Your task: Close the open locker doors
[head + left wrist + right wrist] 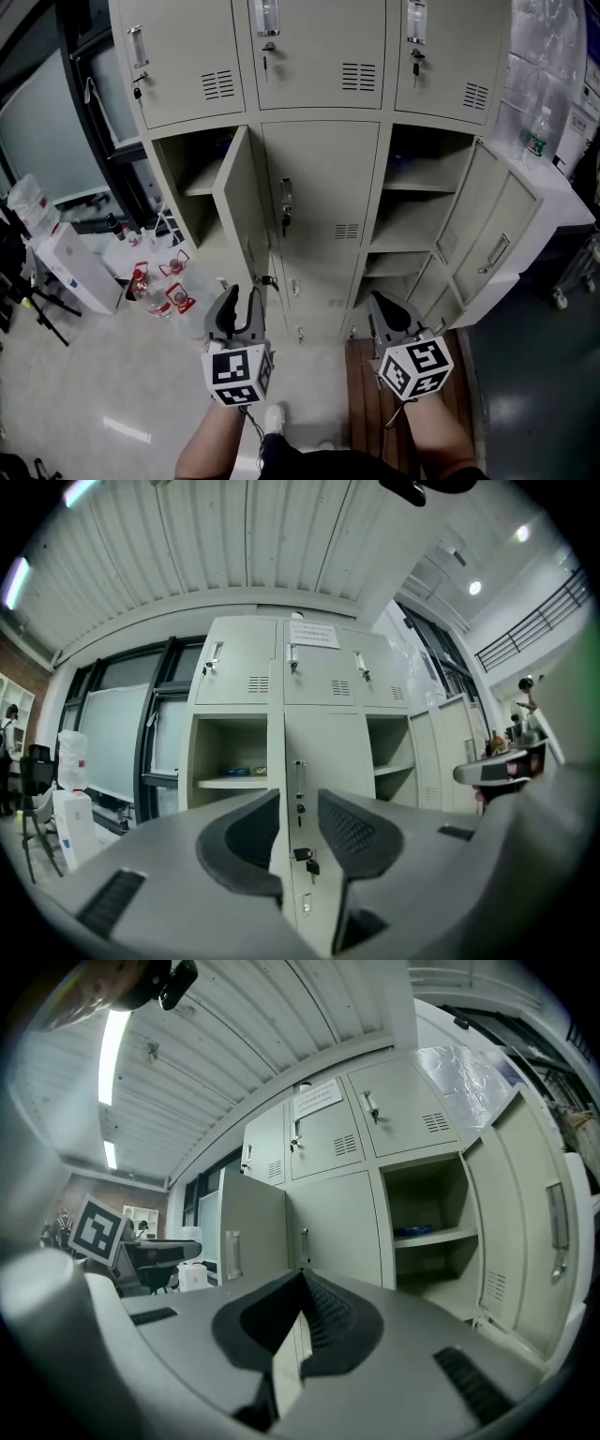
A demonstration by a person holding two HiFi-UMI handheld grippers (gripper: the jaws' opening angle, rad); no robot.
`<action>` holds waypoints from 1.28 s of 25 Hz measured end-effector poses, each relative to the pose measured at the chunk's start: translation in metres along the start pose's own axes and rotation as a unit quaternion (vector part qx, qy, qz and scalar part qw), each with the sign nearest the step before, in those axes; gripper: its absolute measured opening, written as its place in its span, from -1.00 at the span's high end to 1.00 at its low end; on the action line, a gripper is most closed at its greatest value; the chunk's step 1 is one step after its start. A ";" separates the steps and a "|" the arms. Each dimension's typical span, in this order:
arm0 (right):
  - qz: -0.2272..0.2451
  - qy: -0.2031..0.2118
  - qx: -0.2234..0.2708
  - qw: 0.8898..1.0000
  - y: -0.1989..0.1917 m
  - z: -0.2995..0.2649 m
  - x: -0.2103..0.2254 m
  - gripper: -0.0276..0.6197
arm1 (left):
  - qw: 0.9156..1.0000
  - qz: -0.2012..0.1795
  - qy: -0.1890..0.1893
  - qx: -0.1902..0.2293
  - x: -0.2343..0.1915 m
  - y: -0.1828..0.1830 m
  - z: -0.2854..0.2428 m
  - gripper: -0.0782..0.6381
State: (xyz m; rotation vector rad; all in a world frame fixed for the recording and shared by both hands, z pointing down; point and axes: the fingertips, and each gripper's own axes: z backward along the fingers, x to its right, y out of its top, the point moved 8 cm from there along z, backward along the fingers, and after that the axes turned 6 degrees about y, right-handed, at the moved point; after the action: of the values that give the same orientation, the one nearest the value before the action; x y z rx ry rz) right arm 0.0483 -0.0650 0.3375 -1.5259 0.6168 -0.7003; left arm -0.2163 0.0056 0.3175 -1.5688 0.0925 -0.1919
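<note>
The beige locker bank [323,56] faces me. In its middle row the left compartment [192,178] stands open, its door [246,211] swung out towards the centre. The centre door [323,187] is closed. The right compartment [417,202] is open too, with its door [487,234] swung far right. My left gripper [236,305] hovers low before the left door, open, with nothing between its jaws [300,832]. My right gripper [389,314] is shut and empty, low in front of the right column [302,1283].
Several water bottles [155,286] and a white box [70,267] sit on the floor at the left. Wooden planks [366,384] lie under my right side. A plastic bottle [536,131] stands on a wrapped unit at the right. The top-row doors are closed.
</note>
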 end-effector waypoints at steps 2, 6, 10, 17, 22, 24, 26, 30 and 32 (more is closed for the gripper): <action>0.000 -0.003 -0.001 1.000 0.000 -0.007 -0.001 0.91 | 1.000 -0.003 -0.004 -0.004 -0.002 -0.002 -0.010 0.38; -0.004 -0.012 -0.001 1.000 -0.001 -0.021 -0.002 0.91 | 1.000 -0.009 -0.006 -0.009 -0.011 -0.006 -0.031 0.30; -0.006 -0.025 -0.003 1.000 -0.001 -0.035 -0.001 0.91 | 1.000 -0.006 -0.014 -0.016 -0.020 -0.010 -0.053 0.27; -0.014 -0.035 -0.005 0.999 -0.003 -0.065 -0.001 0.91 | 0.999 -0.011 -0.035 -0.021 -0.030 -0.012 -0.081 0.24; -0.018 -0.034 -0.003 0.999 -0.003 -0.081 -0.004 0.91 | 0.999 -0.014 -0.036 -0.022 -0.038 -0.013 -0.087 0.24; -0.018 -0.034 -0.004 0.999 -0.003 -0.086 -0.005 0.91 | 0.999 -0.012 -0.031 -0.028 -0.044 -0.014 -0.088 0.31; -0.018 -0.033 -0.005 0.999 -0.003 -0.091 -0.007 0.91 | 0.999 -0.014 -0.023 -0.029 -0.050 -0.014 -0.090 0.44; -0.018 -0.028 -0.007 0.999 -0.004 -0.098 -0.010 0.91 | 0.999 -0.007 -0.018 -0.034 -0.061 -0.015 -0.091 0.52; -0.018 -0.026 -0.008 0.999 -0.004 -0.102 -0.011 0.91 | 0.999 -0.003 -0.018 -0.032 -0.067 -0.015 -0.092 0.52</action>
State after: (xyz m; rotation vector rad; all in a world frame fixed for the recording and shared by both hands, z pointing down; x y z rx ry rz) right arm -0.0351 -0.1244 0.3440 -1.5681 0.5572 -0.6826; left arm -0.2992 -0.0728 0.3277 -1.6350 0.0661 -0.1680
